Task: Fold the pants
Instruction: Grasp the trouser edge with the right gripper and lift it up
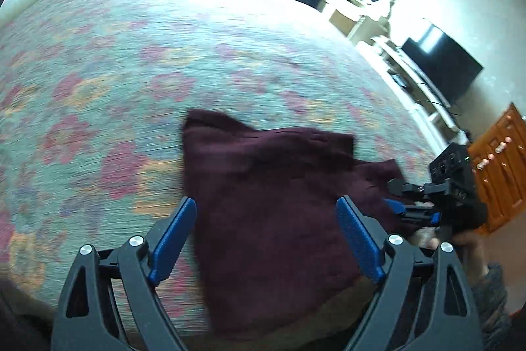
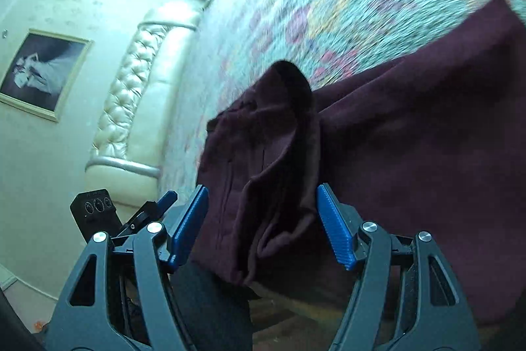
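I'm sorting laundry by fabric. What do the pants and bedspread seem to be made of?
Pants: soft, matte maroon cloth, perhaps fleece or a knit; it slumps in thick folds. Bedspread: woven floral fabric, flat finish, though blur hides the weave.

- Left wrist view looks steeply down, close over the bed (image 1: 131, 71), toward a window.
- Right wrist view, rolled sideways, faces the headboard (image 2: 131, 94).
- Both share the maroon pants (image 1: 269, 186).

Both tongs, left tongs (image 1: 266, 221) and right tongs (image 2: 263, 209), have black frames, silver screws and ribbed blue pads (image 2: 335, 226); a grey knitted sleeve (image 1: 493, 291) shows.
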The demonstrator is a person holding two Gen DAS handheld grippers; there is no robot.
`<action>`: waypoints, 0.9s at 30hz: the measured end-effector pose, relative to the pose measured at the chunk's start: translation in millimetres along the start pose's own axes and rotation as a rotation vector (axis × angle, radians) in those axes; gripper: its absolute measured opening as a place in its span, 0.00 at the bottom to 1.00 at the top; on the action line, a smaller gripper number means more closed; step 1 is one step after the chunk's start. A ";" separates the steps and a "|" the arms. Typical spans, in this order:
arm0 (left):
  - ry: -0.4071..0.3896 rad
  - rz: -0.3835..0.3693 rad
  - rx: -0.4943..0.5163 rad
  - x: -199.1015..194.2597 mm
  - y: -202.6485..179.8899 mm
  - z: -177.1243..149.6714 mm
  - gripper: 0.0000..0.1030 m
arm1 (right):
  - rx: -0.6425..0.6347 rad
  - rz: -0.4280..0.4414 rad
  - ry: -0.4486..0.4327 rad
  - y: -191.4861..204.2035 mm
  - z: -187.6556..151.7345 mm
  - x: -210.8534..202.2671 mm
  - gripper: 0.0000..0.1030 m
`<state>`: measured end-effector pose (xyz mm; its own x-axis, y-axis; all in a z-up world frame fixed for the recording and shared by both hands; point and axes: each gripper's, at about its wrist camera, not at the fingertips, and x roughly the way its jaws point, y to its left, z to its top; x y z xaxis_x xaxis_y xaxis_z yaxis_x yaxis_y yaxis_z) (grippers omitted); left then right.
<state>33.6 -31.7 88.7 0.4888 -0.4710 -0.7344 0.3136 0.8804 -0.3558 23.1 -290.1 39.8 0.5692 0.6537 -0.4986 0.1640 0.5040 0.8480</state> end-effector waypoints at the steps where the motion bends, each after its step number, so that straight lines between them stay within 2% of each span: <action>1: 0.003 0.011 -0.013 0.1 6.6 -1.9 0.84 | -0.005 -0.011 0.019 1.2 2.4 8.4 0.66; 2: 0.013 0.011 -0.043 1.1 19.1 -5.1 0.84 | -0.015 -0.023 0.044 2.8 4.0 18.0 0.58; 3: 0.019 0.007 -0.062 4.5 19.5 -5.2 0.84 | -0.023 -0.031 0.062 4.1 2.2 22.3 0.39; 4: 0.027 0.001 -0.086 6.2 25.5 -7.0 0.84 | -0.028 -0.062 0.084 4.5 1.9 29.6 0.30; 6: 0.051 -0.023 -0.135 11.7 37.1 -11.7 0.84 | -0.048 -0.098 0.091 6.5 -1.2 32.5 0.23; 9: 0.074 -0.048 -0.169 17.2 44.0 -16.2 0.83 | -0.098 -0.108 0.062 21.5 -6.8 21.8 0.18; 12: 0.081 -0.043 -0.160 20.9 41.2 -18.8 0.84 | -0.151 -0.110 0.025 43.1 -13.4 10.4 0.16; 20: 0.073 -0.058 -0.133 19.2 30.7 -17.6 0.83 | -0.235 -0.133 -0.055 74.6 -13.7 -33.3 0.16; 27: 0.090 -0.081 -0.127 24.0 22.1 -22.3 0.84 | -0.236 -0.202 -0.125 63.6 -8.0 -86.0 0.16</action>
<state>34.2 -22.3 50.4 0.3899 -0.5384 -0.7470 0.2404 0.8426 -0.4819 -21.9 -309.8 135.2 0.6413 0.4604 -0.6138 0.1009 0.7425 0.6622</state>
